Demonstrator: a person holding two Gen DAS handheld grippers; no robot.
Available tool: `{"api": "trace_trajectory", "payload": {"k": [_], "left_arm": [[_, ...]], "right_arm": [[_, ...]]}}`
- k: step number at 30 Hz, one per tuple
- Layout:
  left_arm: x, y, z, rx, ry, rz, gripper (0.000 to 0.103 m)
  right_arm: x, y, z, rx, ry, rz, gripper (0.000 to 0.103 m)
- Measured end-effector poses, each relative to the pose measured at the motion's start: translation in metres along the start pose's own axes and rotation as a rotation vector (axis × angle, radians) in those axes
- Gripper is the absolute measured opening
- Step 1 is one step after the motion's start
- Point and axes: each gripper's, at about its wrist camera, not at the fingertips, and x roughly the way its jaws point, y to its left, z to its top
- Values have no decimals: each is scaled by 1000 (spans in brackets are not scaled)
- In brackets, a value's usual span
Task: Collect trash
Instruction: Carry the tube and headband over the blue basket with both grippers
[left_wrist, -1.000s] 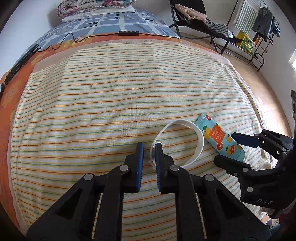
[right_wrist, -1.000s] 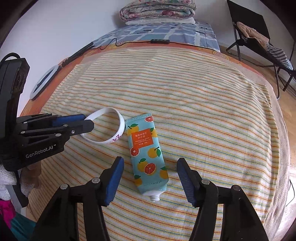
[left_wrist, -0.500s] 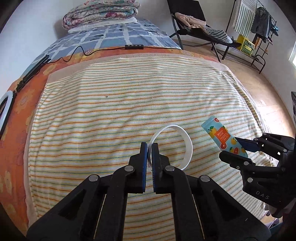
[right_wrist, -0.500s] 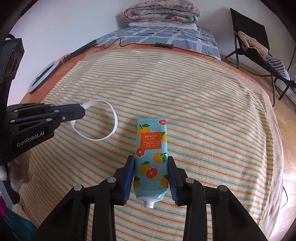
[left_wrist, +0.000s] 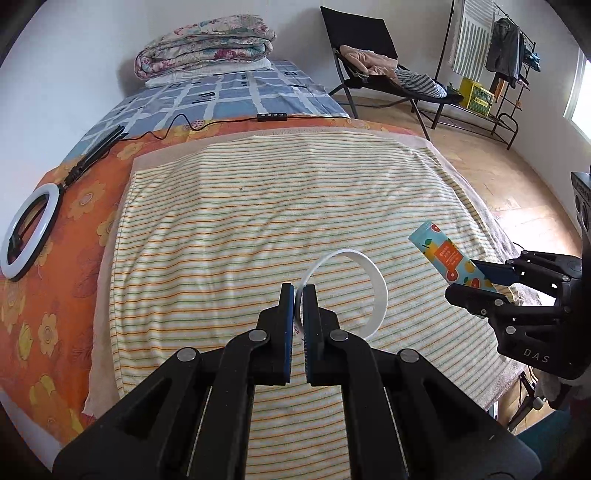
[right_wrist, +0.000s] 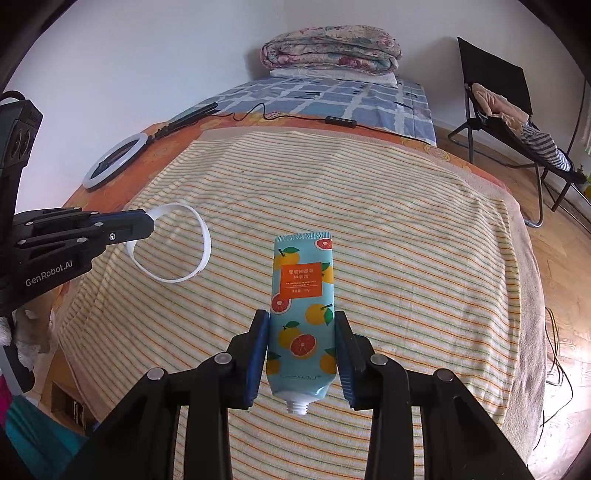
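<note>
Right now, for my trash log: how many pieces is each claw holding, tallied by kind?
White plastic ring, in the left claw: 1
Fruit-print tube, no cap, in the right claw: 1
Total: 2, both lifted off the striped towel.

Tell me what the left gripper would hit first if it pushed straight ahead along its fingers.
Probably the striped towel on the bed. The left gripper, shut on the white ring, points down at bare towel; nothing else shows in that line, though depth is hard to judge.
</note>
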Motion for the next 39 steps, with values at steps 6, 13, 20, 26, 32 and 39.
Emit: {"api": "trace_trajectory", "payload": {"k": [6,13,20,26,32,39], "left_arm": [[-40,-2,-37,27,-16,17,2],[-71,-9,-88,45,-17,26,2],[-83,-17,-137,54,15,32,2],[-84,-17,-173,28,51,29,2],[-78,-21,-198,40,87,31,2],[-69,-27,-214,56,119,27,2]], "right_arm": [[-30,20,-24,-7,-17,45,35],[-53,47,-64,-29,4,96,35],[-68,76,-110,-62,35,130,35],[-75,91,-145,-68,61,149,35],[-71,101,-180,-77,113,165,35],[-62,108,-202,-79,155,178,35]]}}
